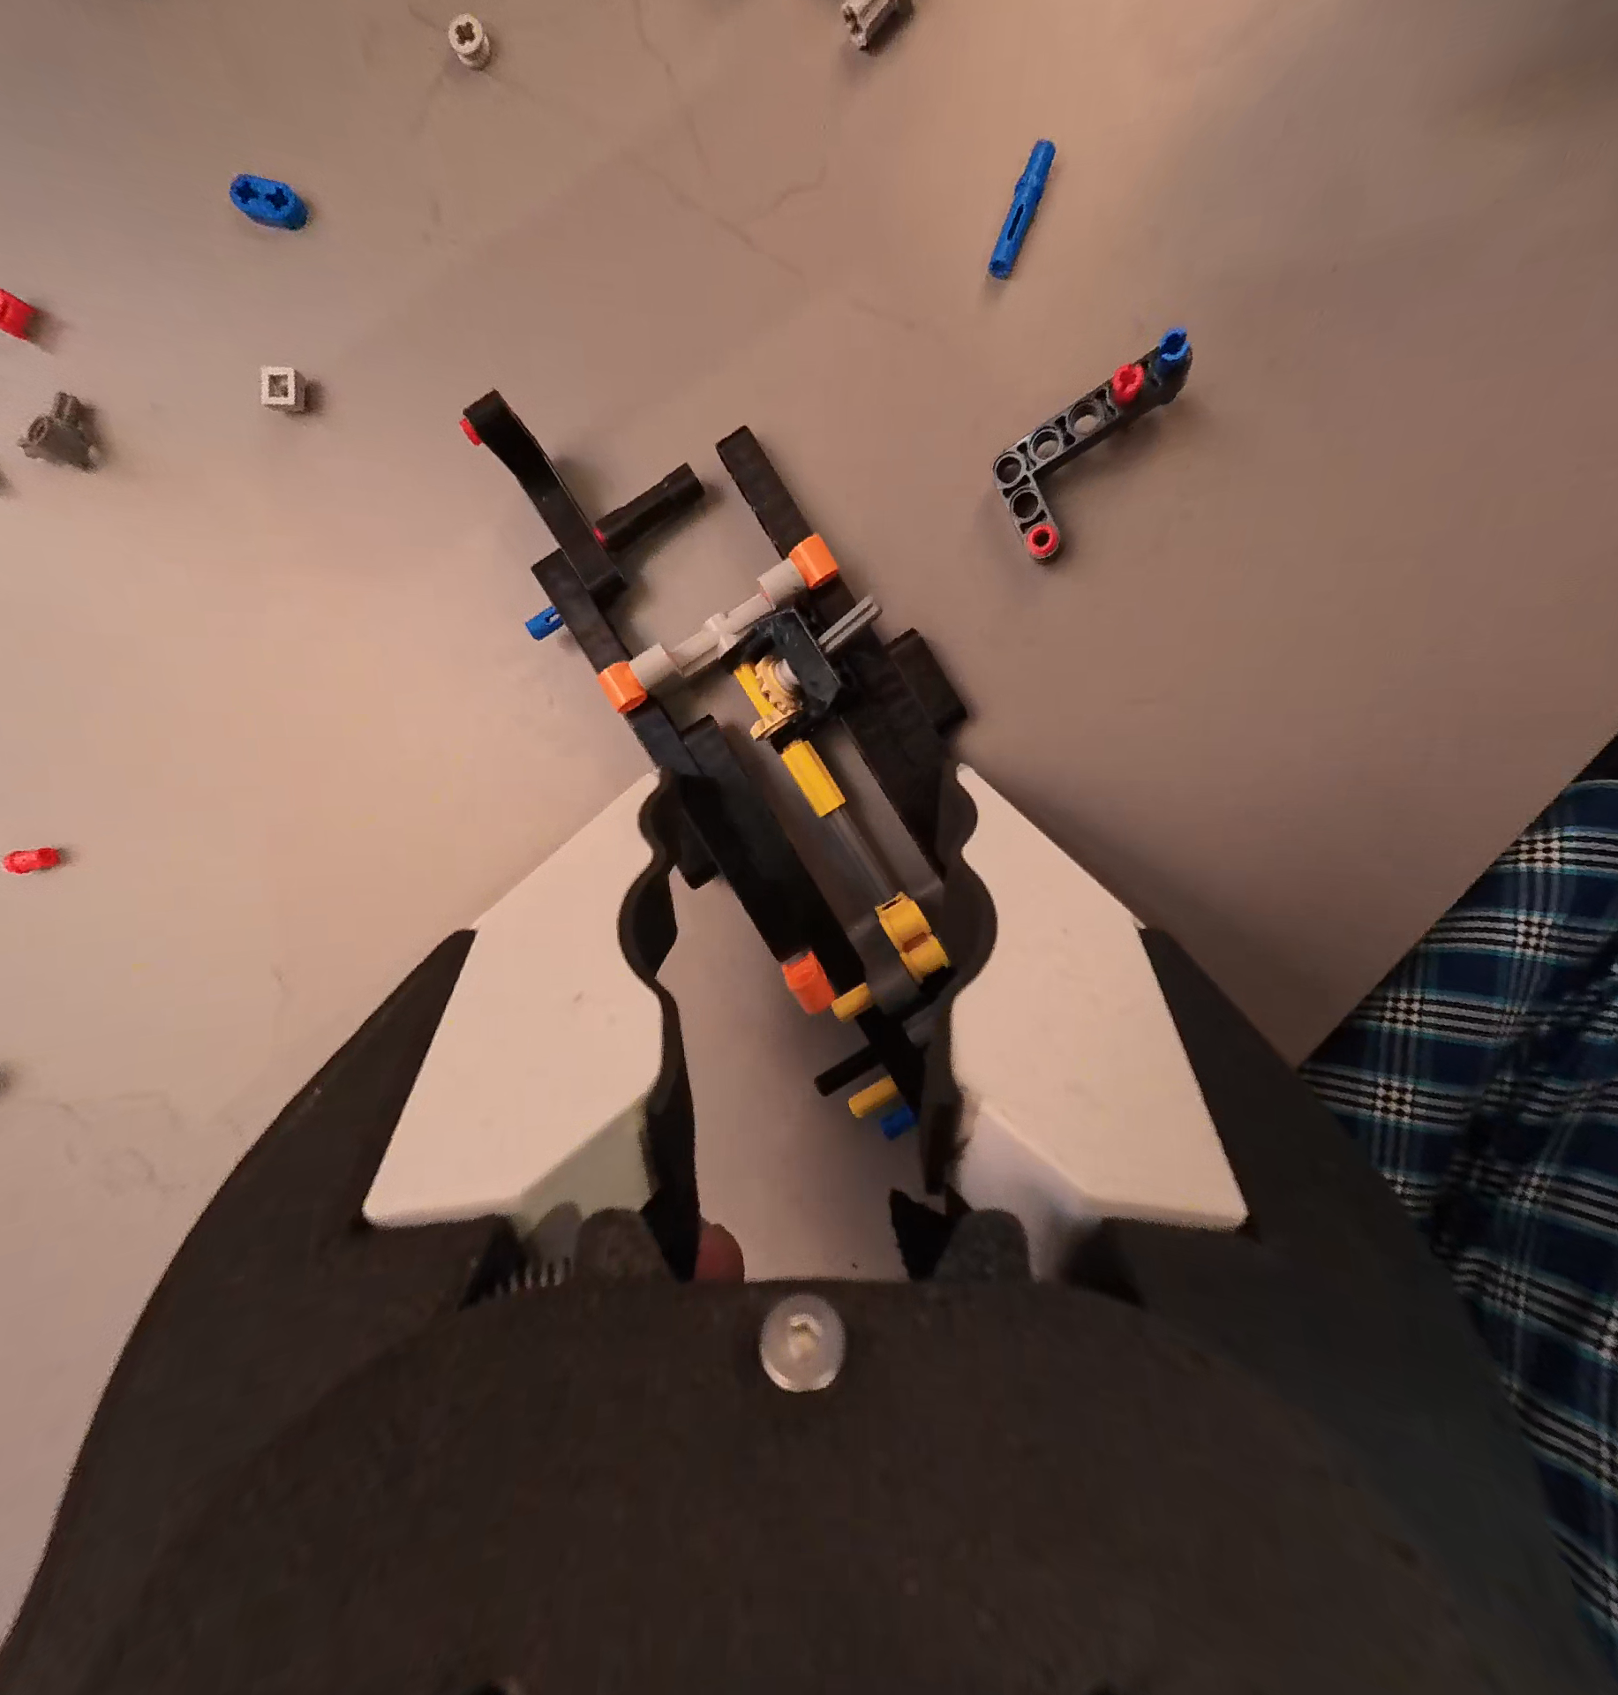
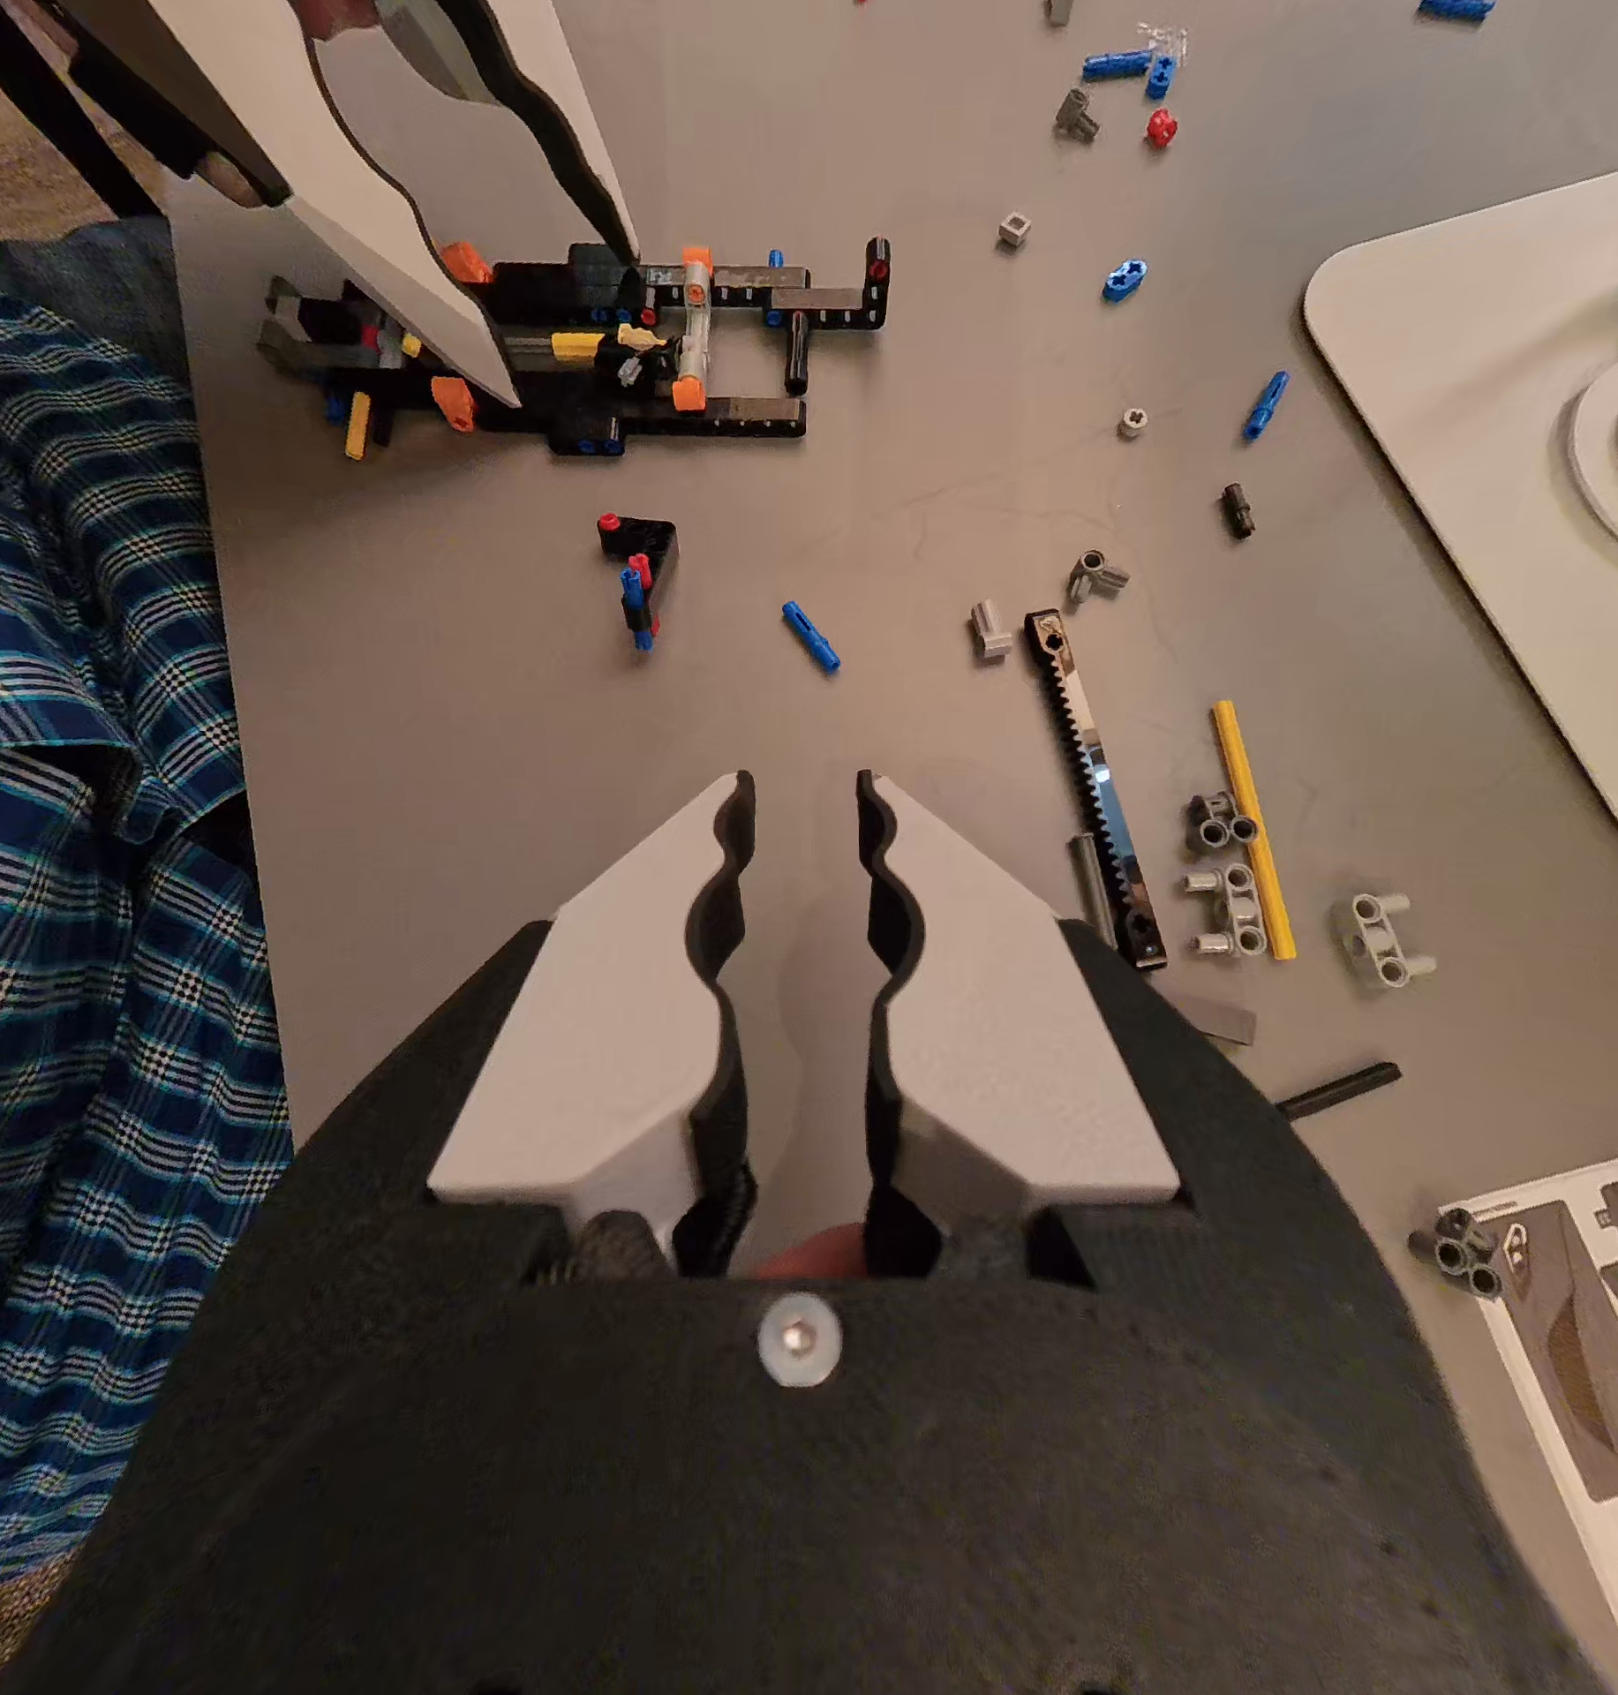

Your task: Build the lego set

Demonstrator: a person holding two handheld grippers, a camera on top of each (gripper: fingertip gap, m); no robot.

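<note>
The partly built lego assembly (image 1: pixel 755 853), black beams with orange, yellow and grey parts, lies flat on the grey table (image 1: pixel 878 275). My left gripper (image 1: pixel 807 798) is shut on its near end, with a finger against each side. In the right wrist view the assembly (image 2: pixel 741 417) sits at the upper left with the left gripper (image 2: pixel 574 326) clamped across it. My right gripper (image 2: pixel 805 780) is open with a narrow gap, empty, and hovers over bare table well short of the assembly. A black L-shaped beam with red and blue pins (image 2: pixel 644 569) lies between them.
Loose parts lie scattered: a blue pin (image 2: pixel 809 636), a black toothed rack (image 2: pixel 1094 789), a yellow axle (image 2: pixel 1252 825), grey connectors (image 2: pixel 1231 908). A white board (image 2: pixel 1428 367) is at the right, a printed sheet (image 2: pixel 1575 1330) at the lower right, and plaid cloth (image 2: pixel 80 825) past the left table edge. The grippers' ends are close to 20 centimeters from one another. From the right gripper's tips to the blue pin (image 2: pixel 809 636) is close to 7 centimeters. It turns up in the left wrist view (image 1: pixel 1023 206) as well.
</note>
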